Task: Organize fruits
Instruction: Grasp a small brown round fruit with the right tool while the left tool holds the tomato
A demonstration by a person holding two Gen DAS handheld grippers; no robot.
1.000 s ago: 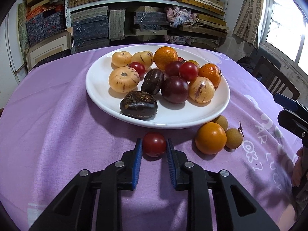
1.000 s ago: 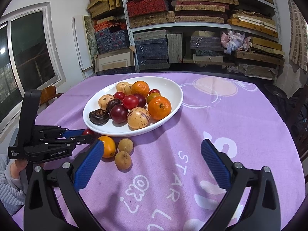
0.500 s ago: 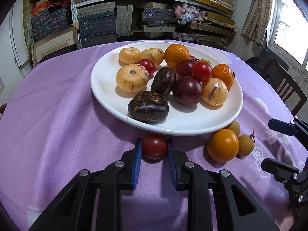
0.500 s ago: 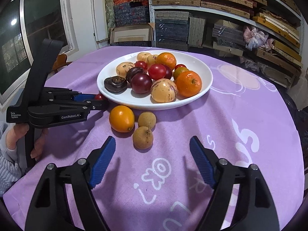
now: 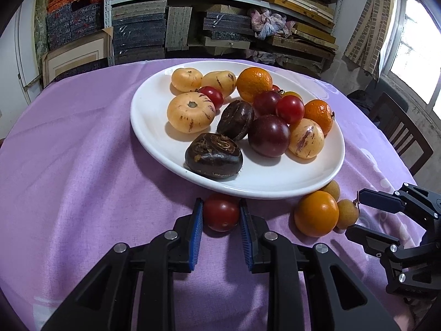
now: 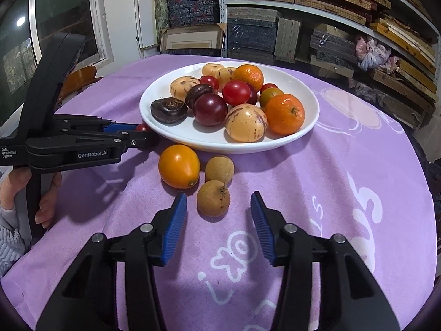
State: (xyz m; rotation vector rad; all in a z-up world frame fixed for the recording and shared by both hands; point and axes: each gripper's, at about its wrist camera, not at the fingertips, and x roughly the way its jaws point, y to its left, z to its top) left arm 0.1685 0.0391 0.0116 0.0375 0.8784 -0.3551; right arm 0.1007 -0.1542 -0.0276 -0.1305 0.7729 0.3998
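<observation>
Left gripper (image 5: 221,215): blue-padded jaws clamped on a red cherry tomato (image 5: 222,215); seen from the side in the right wrist view at nine o'clock, with a hand (image 6: 16,190) wrapped round its handle.
Red cherry tomato: small, round, glossy deep red with a pale spot low on its skin; it sits on the cloth just below the plate's near rim, at six o'clock of the plate in the left wrist view.
Right gripper (image 6: 218,215): jaws closing, pads not yet touching anything; the nearer brown longan (image 6: 213,198) lies just ahead of the gap between the tips.
Loose fruit on the cloth: an orange-yellow tomato (image 6: 179,166), smooth and shiny, at ten o'clock of that longan; a second brown longan (image 6: 219,168), dull and rough-skinned, at twelve o'clock of it, close to the plate's rim.
Plate (image 5: 148,127): white, oval, shallow; it holds two mandarins, pale yellow fruits with purple streaks, dark purple plums, red cherry tomatoes and two dark brown ridged fruits.
Tablecloth (image 6: 344,165): lilac with white print; it covers a round table.
Background: shelves (image 6: 303,13) stacked with flat boxes at twelve o'clock.
</observation>
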